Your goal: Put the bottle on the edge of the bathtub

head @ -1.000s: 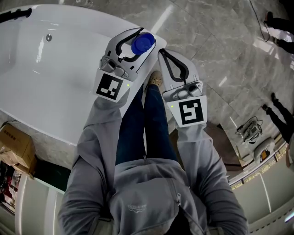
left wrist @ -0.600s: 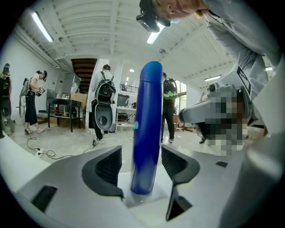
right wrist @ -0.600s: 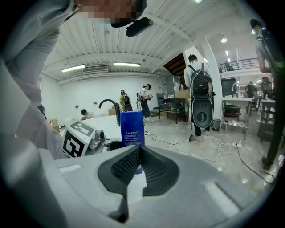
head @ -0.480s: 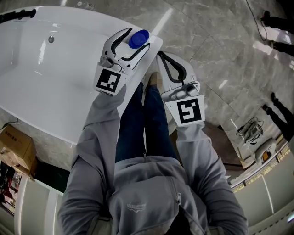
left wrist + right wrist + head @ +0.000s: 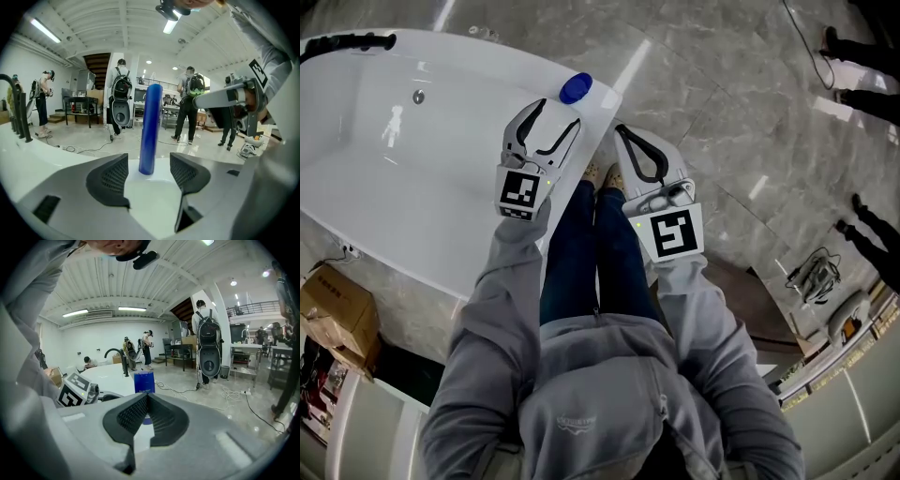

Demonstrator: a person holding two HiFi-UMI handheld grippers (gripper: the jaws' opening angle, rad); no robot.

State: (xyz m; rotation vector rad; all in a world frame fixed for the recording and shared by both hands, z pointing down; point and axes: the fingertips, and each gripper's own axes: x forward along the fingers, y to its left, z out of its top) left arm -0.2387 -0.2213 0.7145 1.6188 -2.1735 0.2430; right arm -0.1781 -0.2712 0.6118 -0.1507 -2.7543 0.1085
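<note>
Now the blue bottle [image 5: 576, 87] stands upright on the rim of the white bathtub [image 5: 384, 202], at the corner nearest your feet. Your left claw [image 5: 555, 114] has just been opening, and its jaws stand wide apart. In the left gripper view the bottle [image 5: 151, 126] rises just beyond the two dark pads [image 5: 110, 178], in line with the gap, and neither pad presses on it. From the head view the bottle's cap sits clear ahead of that claw's tips. Your right claw [image 5: 620, 131] hangs beside the left one, just off the tub's rim and over the grey marble floor [image 5: 722, 103]. Its jaws are closed together on nothing. The right gripper view shows them meeting, with the bottle [image 5: 144, 380] standing behind them on the tub. A black faucet [image 5: 347, 42] arches at the tub's far end. A cardboard box [image 5: 337, 314] lies on the floor at the head view's lower left.
</note>
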